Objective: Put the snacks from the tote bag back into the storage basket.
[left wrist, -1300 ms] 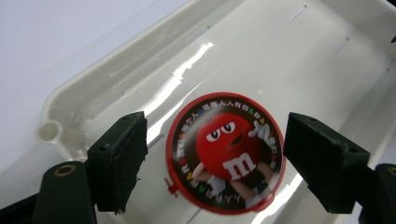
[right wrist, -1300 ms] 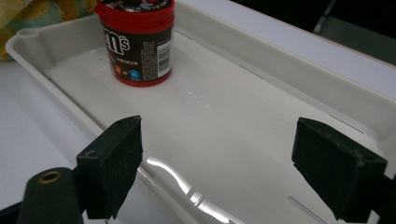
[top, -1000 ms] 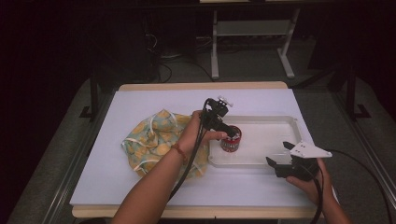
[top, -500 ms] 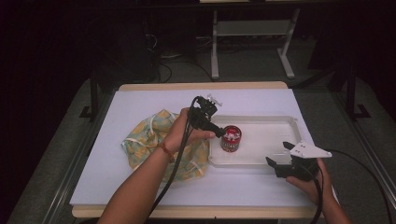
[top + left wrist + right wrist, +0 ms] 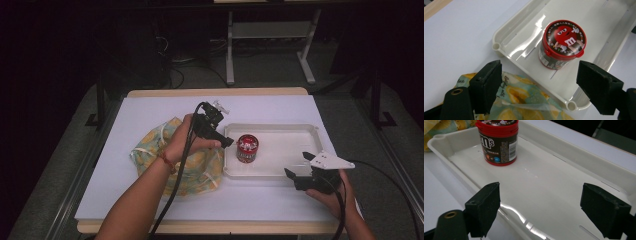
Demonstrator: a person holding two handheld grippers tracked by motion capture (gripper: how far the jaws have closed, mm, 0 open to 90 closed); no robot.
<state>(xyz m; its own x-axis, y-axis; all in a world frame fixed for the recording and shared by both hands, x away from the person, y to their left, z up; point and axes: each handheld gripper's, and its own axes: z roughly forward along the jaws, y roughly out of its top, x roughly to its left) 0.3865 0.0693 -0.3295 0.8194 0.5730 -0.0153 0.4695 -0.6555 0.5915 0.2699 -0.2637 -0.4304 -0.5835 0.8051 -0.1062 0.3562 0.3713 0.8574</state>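
M&M's jar (image 5: pixel 247 148) stood upright in white tray (image 5: pixel 295 131) | my left tongs (image 5: pixel 541 82) spread, empty, beside it | right tongs (image 5: pixel 544 207) spread, idle | lemon-print bag (image 5: pixel 195 167) unhandled

- Left gripper (image 5: pixel 227 141): held in the left hand (image 5: pixel 186 142), forearm reaching in diagonally from the bottom edge. 2 jaws spread wide, nothing between them; tips aim right and down.
- Right gripper (image 5: pixel 298 167): gripped by the right hand (image 5: pixel 327 192) low at the near right. Jaws wide apart, empty, pointing left and away.
- A cable trails from each gripper.
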